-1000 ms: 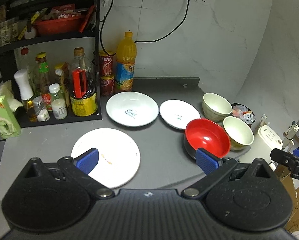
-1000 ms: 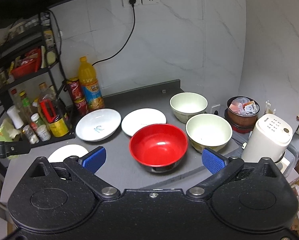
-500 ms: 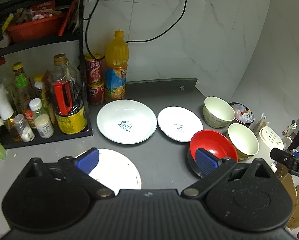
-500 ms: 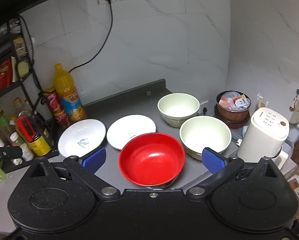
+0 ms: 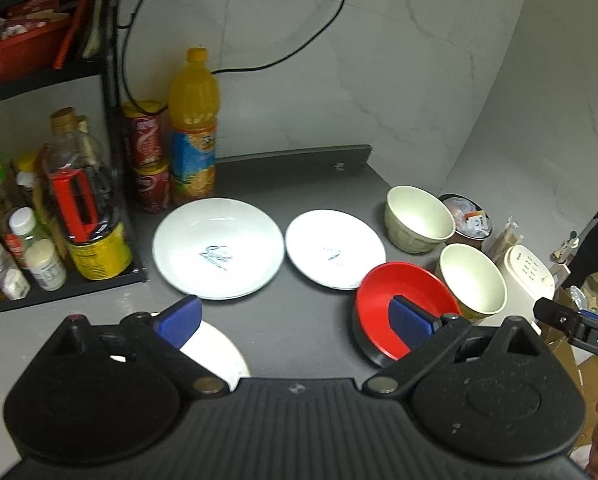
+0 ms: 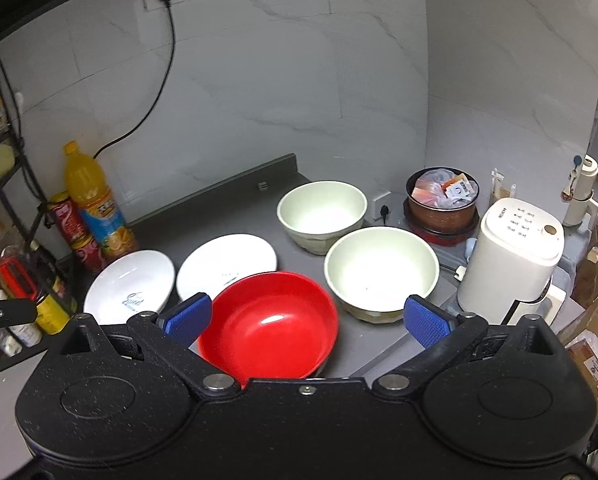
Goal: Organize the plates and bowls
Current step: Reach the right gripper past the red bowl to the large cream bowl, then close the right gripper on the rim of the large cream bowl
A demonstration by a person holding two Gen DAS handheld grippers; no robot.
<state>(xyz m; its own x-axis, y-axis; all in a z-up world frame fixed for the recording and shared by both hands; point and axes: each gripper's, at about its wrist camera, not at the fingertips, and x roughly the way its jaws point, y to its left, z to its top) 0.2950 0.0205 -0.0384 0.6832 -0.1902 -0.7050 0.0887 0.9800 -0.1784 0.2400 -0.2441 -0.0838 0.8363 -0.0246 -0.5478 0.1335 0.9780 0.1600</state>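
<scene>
Hovering above a grey countertop (image 5: pixel 299 184), both grippers empty, nothing between their blue pads.

- Left gripper (image 5: pixel 295 320): jaws spread wide, one pad over a white plate (image 5: pixel 219 360) at the near edge, the other in front of the red bowl (image 5: pixel 383 300).
- Right gripper (image 6: pixel 307 316): jaws spread wide, red bowl (image 6: pixel 271 324) framed between them, not touched.
- Plates: deep white plate with script lettering (image 5: pixel 219 248); smaller white plate (image 5: pixel 335 254) just beside it, rims nearly meeting.
- Bowls: two cream bowls, far (image 6: pixel 322 212) and near (image 6: pixel 381 270), close together; red bowl just left of the near one.
- Other: orange juice bottle (image 5: pixel 193 120) and stacked red cans (image 5: pixel 147 156) at the wall; black rack with condiment bottles (image 5: pixel 39 216); white appliance (image 6: pixel 511 252) and a brown pot of packets (image 6: pixel 443 204) off the counter's right end.
</scene>
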